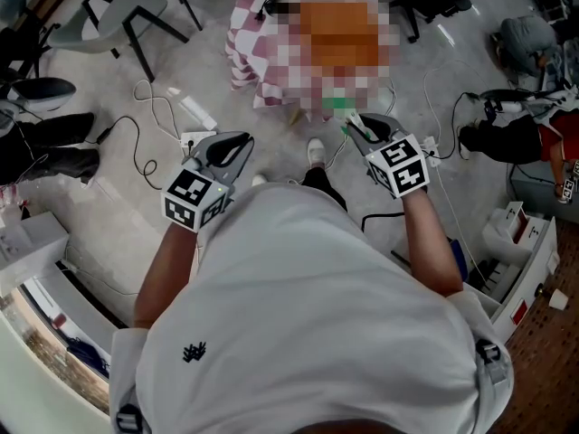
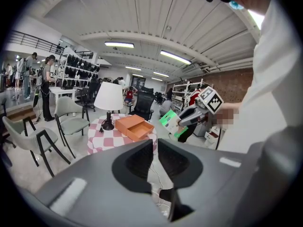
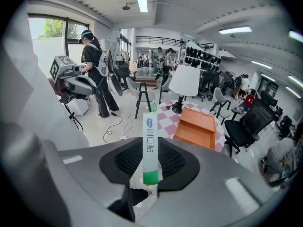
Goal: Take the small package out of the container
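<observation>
While I look along the right gripper point(image 1: 355, 125), its two jaws press on the small package point(image 3: 150, 148), one pad on each broad side. The box stands edge-on at the centre of the right gripper view. Its long axis runs straight up the frame, out past the jaw tips, with the green end low between the pads and the white, printed end uppermost.

My left gripper point(image 1: 237, 145) sits at lower left in the head view. In its own view the jaws are drawn nearly together with nothing between them.

Further out, the left gripper view shows the package from the side at right of centre. It slants out of the right gripper toward the left of the frame, broad green face showing, and it is held in the air.

Beyond it stands the checked table point(image 2: 102, 138), bearing the orange container point(image 2: 135, 126), lid open, and a white-shaded lamp point(image 2: 109, 98). The package is outside the container and apart from the table.
</observation>
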{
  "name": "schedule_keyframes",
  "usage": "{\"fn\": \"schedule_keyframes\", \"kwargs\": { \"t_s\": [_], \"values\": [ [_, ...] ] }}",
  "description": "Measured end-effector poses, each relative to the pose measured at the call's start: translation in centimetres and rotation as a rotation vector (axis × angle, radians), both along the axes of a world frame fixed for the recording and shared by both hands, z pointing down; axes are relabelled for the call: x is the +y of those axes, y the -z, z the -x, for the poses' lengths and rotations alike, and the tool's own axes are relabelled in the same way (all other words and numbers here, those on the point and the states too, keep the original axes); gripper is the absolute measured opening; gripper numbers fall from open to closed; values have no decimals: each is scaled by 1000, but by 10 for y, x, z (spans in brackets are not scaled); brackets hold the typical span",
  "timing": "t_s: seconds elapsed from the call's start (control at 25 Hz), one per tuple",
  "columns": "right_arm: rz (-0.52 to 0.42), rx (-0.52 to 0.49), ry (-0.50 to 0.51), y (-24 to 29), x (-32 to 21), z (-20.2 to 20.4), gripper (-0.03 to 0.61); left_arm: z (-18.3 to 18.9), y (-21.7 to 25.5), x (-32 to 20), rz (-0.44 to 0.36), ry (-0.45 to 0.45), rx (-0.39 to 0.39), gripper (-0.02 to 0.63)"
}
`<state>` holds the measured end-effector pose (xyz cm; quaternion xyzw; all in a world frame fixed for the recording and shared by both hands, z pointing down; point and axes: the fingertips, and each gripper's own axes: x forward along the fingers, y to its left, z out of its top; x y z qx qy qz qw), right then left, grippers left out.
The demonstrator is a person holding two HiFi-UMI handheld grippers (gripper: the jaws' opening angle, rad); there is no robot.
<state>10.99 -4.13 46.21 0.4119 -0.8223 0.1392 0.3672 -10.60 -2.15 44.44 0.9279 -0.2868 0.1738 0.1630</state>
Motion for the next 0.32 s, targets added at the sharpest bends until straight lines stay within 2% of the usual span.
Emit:
{"fn": "schedule_keyframes", "kwargs": {
  "t_s": [0.32],
  "values": [
    [12, 7, 2, -3, -6, 2, 94, 7, -2, -4, 7, 11, 0, 87]
  ]
}}
